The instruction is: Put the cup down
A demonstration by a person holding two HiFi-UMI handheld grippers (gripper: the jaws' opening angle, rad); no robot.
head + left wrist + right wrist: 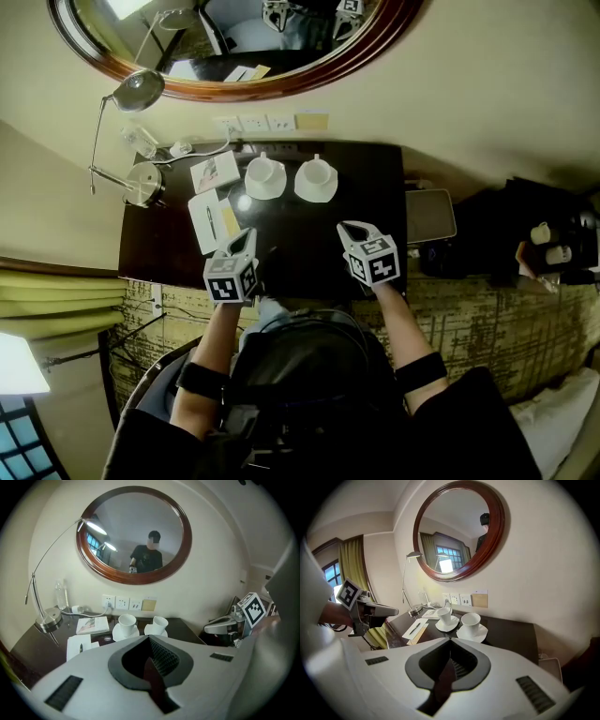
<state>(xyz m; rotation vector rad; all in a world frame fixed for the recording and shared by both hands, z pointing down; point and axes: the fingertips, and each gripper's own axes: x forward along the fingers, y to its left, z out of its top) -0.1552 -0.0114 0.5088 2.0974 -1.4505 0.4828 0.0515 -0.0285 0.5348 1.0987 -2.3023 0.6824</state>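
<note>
Two white cups stand upright on white saucers at the back of the dark table (309, 244): the left cup (265, 173) and the right cup (316, 176). Both show side by side in the left gripper view (126, 620) (160, 622) and in the right gripper view (444, 615) (470, 620). My left gripper (246, 239) hovers over the table's front left, shut, with nothing in it. My right gripper (352, 228) is over the front right, also shut and empty. Both stand well short of the cups. In each gripper view the jaws meet at a point (150, 638) (451, 641).
A notepad with a pen (208, 223) and a booklet (215, 172) lie left of the cups. A desk lamp's base (142, 183) stands at the table's left corner, with a plastic bottle (141, 141) behind it. Wall sockets (255, 123) and an oval mirror (234, 56) are behind. A grey tray (429, 216) sits right of the table.
</note>
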